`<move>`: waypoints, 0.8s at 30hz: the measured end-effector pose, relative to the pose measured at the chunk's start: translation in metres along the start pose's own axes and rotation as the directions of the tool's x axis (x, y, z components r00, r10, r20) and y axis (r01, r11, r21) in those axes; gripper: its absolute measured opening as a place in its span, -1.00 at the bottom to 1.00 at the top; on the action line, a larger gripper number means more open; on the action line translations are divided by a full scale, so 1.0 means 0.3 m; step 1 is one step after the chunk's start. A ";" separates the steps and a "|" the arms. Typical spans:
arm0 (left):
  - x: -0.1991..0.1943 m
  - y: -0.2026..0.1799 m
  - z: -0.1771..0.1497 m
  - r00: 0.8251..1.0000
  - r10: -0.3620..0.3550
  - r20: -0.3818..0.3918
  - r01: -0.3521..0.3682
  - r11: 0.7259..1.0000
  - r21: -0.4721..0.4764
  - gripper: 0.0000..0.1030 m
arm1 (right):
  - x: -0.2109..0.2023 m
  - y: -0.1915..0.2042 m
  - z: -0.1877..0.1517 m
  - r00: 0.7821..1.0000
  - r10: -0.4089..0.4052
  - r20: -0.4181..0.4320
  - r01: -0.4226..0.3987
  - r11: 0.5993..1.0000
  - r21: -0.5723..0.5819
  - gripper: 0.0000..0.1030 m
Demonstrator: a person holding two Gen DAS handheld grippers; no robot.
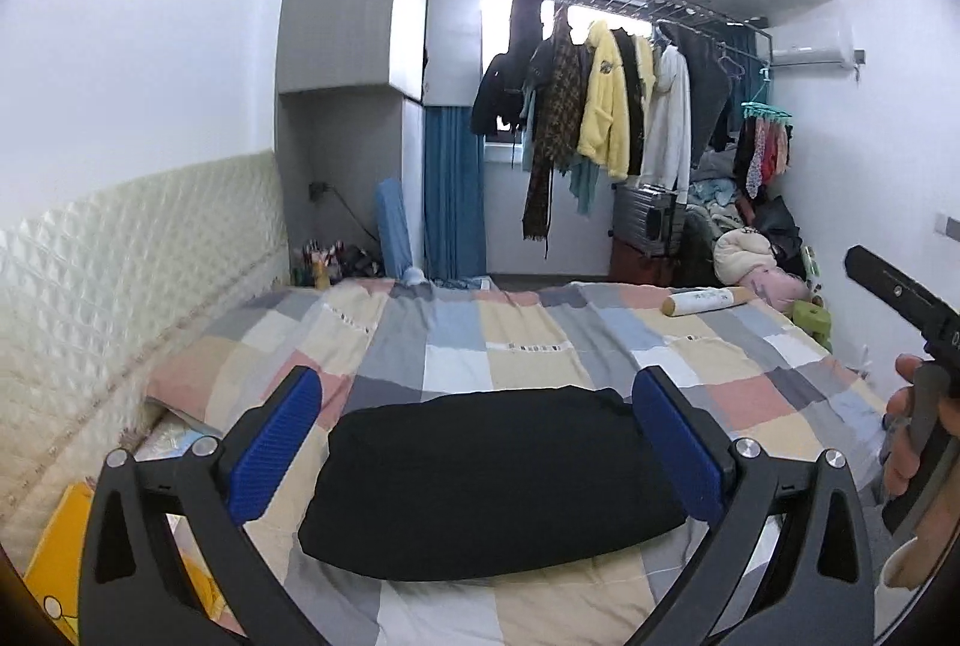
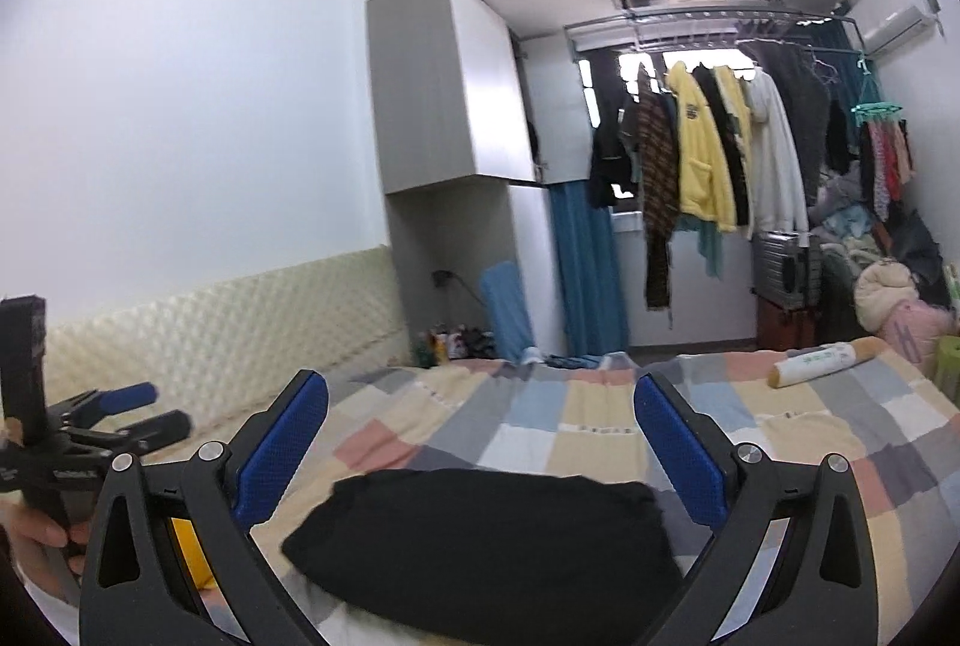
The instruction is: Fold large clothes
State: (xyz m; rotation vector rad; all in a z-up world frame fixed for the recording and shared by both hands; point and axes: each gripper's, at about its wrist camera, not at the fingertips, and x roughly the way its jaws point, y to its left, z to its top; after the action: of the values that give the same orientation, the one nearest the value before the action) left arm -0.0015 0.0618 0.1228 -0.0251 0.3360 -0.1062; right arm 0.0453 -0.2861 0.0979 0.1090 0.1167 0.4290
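A black garment point(image 1: 492, 484) lies folded into a compact rectangle on the patchwork bedspread point(image 1: 468, 340). My left gripper point(image 1: 477, 442) hangs above and in front of it, its blue pads point(image 1: 270, 445) wide apart with nothing between them. In the right wrist view the same black garment point(image 2: 480, 550) lies low in frame, and my right gripper point(image 2: 480, 448) is likewise open and empty above it. The left gripper point(image 2: 138, 415) shows at the left edge there, held by a hand point(image 2: 36, 538). The right tool's handle point(image 1: 906, 304) and a hand point(image 1: 906, 430) show at the right of the left wrist view.
A rolled white and tan bundle point(image 1: 708, 299) lies at the bed's far right. A padded cream wall panel point(image 1: 120, 298) runs along the left. Hanging clothes point(image 1: 606, 106) fill a rack by the window, with a suitcase point(image 1: 648, 220) and piled items beyond the bed. A yellow box point(image 1: 60, 556) sits low left.
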 end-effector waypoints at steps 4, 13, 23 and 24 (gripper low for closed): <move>-0.008 -0.010 -0.053 1.000 -0.030 -0.009 0.029 0.999 -0.039 1.00 | -0.033 0.062 -0.056 1.000 0.016 -0.002 -0.016 1.000 -0.023 1.00; -0.001 -0.045 -0.197 0.994 -0.073 -0.082 0.067 0.995 -0.070 1.00 | -0.053 0.144 -0.221 0.999 -0.008 -0.053 0.005 0.999 -0.044 1.00; 0.053 -0.033 -0.355 0.984 -0.045 -0.171 0.027 0.994 -0.110 1.00 | 0.006 0.127 -0.397 0.981 -0.051 -0.186 0.052 0.999 0.001 1.00; 0.058 -0.029 -0.366 0.983 -0.044 -0.177 0.024 0.993 -0.115 1.00 | 0.011 0.126 -0.409 0.979 -0.055 -0.195 0.056 0.998 0.000 1.00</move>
State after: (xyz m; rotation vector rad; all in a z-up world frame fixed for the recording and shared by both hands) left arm -0.0224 0.0505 0.0138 -0.1333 0.5215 -0.1235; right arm 0.0161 -0.2407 -0.0186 0.0685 0.3136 0.3832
